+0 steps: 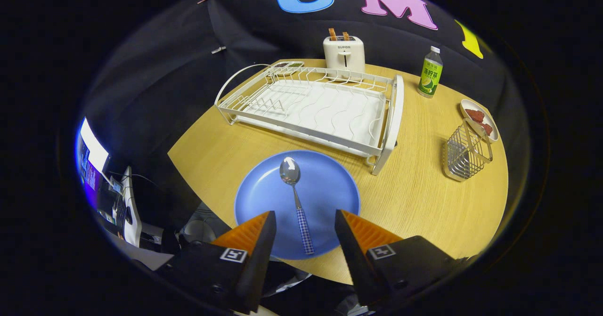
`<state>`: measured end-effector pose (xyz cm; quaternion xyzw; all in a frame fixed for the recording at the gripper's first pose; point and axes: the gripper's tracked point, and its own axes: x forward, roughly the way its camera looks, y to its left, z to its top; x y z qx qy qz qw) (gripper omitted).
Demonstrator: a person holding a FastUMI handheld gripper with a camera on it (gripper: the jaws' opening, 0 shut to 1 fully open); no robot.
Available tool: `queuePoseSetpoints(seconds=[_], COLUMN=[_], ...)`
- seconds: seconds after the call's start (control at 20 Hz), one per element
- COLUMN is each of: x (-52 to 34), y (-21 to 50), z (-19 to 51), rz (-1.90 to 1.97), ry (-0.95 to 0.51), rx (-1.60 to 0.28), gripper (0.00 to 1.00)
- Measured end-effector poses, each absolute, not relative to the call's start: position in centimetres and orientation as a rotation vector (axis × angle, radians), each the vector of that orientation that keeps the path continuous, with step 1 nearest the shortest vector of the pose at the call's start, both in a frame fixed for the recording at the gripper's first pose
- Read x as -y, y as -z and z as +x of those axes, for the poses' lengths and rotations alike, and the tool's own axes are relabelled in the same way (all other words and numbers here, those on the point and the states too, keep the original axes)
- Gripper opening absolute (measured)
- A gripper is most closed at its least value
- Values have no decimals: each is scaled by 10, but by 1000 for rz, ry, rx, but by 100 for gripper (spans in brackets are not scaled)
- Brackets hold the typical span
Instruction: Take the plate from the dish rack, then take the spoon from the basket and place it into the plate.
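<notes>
gripper [304, 224] fingers apart, holding nothing; spoon [296, 198] lies in plate [330, 189]

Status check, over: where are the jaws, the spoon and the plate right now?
Gripper open, jaws apart, holding nothing. Spoon lying in blue plate, handle between the jaws. Dish rack beyond the plate; nothing in the way.

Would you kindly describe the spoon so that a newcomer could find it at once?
On the round wooden table, in front of the white dish rack, lies a blue plate. The spoon rests on it, just ahead of the open claw. Its shiny metal bowl points toward the rack, and its handle is checked blue and white.
</notes>
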<state>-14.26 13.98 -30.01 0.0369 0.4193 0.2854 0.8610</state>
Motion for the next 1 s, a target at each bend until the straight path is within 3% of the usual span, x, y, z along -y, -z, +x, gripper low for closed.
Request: queuePoseSetpoints(seconds=[0.15,0.2,1.0], x=[-142,-143,-118], y=[299,297,146], z=[-145,-146,-84], rz=[82,85,109], ry=[-603,-606,-539], rx=[-881,-879,-527], gripper=[97,99,99])
